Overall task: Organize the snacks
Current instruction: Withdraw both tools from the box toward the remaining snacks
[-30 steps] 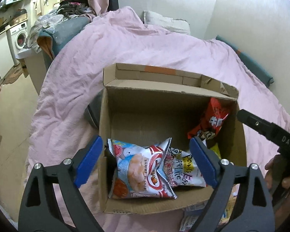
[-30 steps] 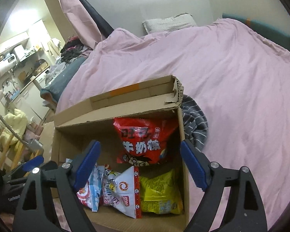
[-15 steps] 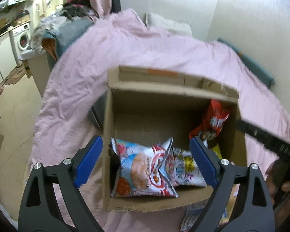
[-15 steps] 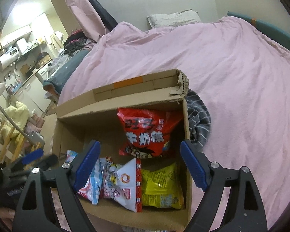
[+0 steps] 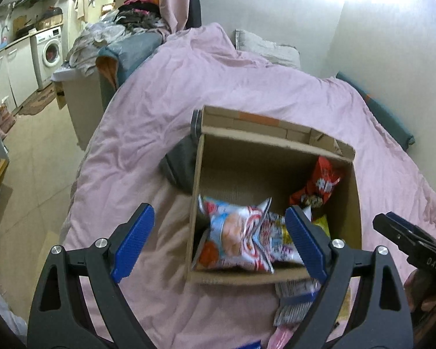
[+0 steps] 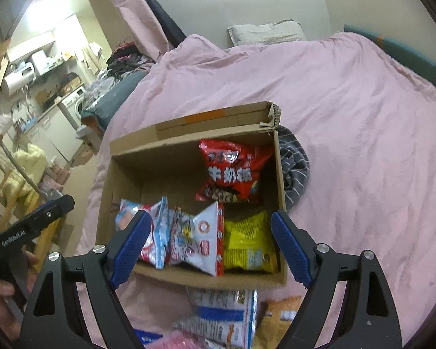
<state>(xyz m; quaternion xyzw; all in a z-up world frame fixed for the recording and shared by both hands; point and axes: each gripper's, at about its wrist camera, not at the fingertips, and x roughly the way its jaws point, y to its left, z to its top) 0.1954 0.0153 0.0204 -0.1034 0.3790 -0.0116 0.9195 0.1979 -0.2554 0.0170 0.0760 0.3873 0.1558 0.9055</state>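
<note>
An open cardboard box (image 6: 279, 180) is set on a pink bedspread (image 6: 363, 116), and four snack bags are seen inside it. A red bag (image 6: 232, 171) is propped against the far wall on the right side, a yellow bag (image 6: 248, 241) lies flat in the near right corner, and a white bag (image 6: 200, 235) and a light blue shrimp-snack bag (image 5: 232, 232) are leaned side by side along the near wall. More packets (image 6: 226, 314) are left on the bedspread just outside the near wall; their print is too blurred to be read. The left gripper (image 5: 218, 244) is held above the box's near left corner with its blue pads spread wide and nothing between them. The right gripper (image 6: 210, 245) is held over the near wall, likewise spread apart and empty. A striped grey cloth (image 6: 295, 168) is tucked against the box's right side, and a pillow (image 6: 264, 33) is seen at the head of the bed.
</note>
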